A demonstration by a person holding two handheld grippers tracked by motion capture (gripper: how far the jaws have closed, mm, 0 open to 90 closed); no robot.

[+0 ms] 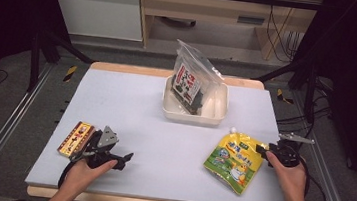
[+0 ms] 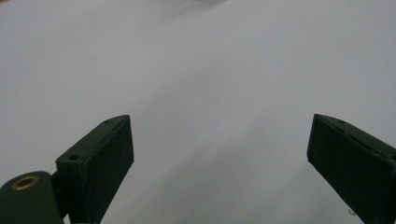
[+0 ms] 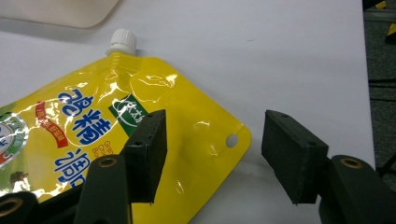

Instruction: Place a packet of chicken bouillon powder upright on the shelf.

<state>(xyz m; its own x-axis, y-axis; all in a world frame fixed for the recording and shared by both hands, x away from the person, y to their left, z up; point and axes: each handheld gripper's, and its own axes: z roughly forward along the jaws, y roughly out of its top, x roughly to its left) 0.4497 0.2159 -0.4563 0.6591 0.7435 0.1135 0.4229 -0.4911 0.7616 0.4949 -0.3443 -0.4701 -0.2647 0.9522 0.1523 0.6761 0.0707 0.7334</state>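
Lower left of high view: flat snack packet lying on grey worktop, just beside left claw. Left claw resting low on worktop, jaws spread wide, nothing between them in left gripper view. Upper centre: white tray holding upright clear bag with dark contents. Lower right: yellow spout pouch lying flat, white cap toward tray. Right claw at pouch's right edge; in right gripper view jaws released, one jaw over pouch, other over bare worktop, pouch corner with punched hole between them, pads not pressing
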